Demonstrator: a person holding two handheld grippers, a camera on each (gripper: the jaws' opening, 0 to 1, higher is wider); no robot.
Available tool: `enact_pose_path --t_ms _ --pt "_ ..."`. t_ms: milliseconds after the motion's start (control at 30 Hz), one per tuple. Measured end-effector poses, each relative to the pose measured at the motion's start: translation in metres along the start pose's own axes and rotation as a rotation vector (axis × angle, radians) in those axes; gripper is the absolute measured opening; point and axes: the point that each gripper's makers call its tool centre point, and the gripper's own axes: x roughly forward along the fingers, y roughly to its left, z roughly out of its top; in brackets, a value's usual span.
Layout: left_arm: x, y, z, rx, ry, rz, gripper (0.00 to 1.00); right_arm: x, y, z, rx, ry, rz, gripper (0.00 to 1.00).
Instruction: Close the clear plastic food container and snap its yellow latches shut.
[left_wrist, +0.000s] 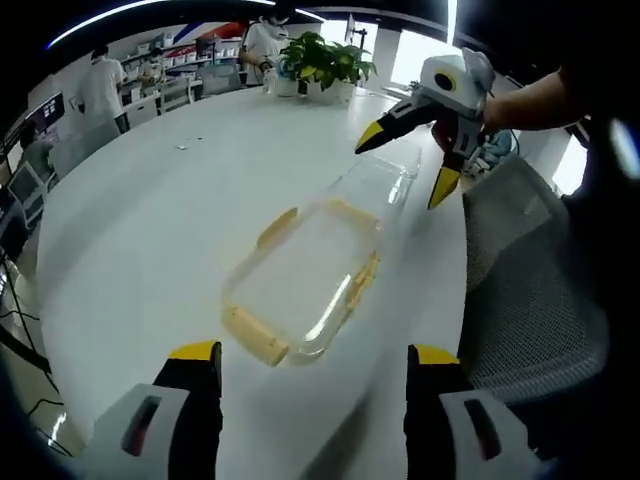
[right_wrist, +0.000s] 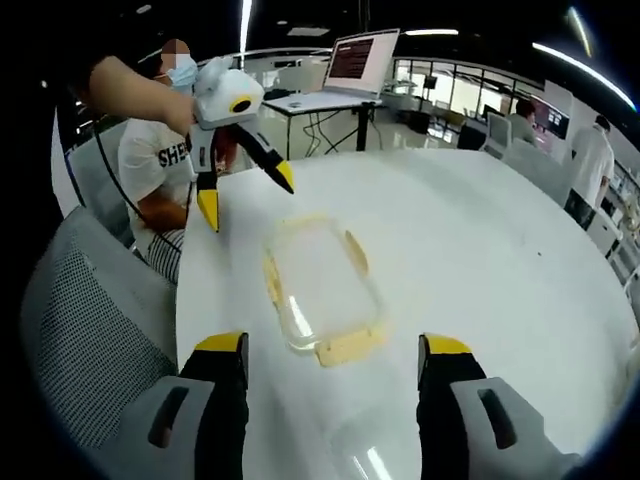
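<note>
Container (left_wrist: 300, 280) lies on the white desk (left_wrist: 150, 220) with yellow latches (left_wrist: 255, 338) seemingly unsnapped — both claws, left (left_wrist: 312, 365) and right (right_wrist: 332, 350), are held apart, empty.

One clear container (left_wrist: 305, 280) with four yellow latches (left_wrist: 255, 335), one on each side, on one white table (left_wrist: 150, 230); two grippers, left gripper (left_wrist: 312, 400) and right gripper (right_wrist: 332, 385); one potted plant (left_wrist: 325, 62) at twelve o'clock; one laptop (right_wrist: 355, 62)

Bare table (left_wrist: 150, 220) rings the container (left_wrist: 300, 280); chair (left_wrist: 530, 300) crowds one side.
</note>
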Motion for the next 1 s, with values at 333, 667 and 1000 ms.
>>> enact_pose_path --t_ms 333,667,1000 --pt "0.009 0.016 -0.002 0.059 0.049 -0.021 0.71 0.018 -0.011 -0.003 -0.065 0.081 0.046 0.62" --pt "0.019 0.029 -0.002 0.096 0.088 -0.054 0.7 0.03 -0.014 -0.014 -0.095 0.161 0.083 0.62" --pt "0.027 0.033 -0.009 0.154 0.141 -0.084 0.7 0.039 -0.014 -0.023 -0.108 0.224 0.115 0.59"
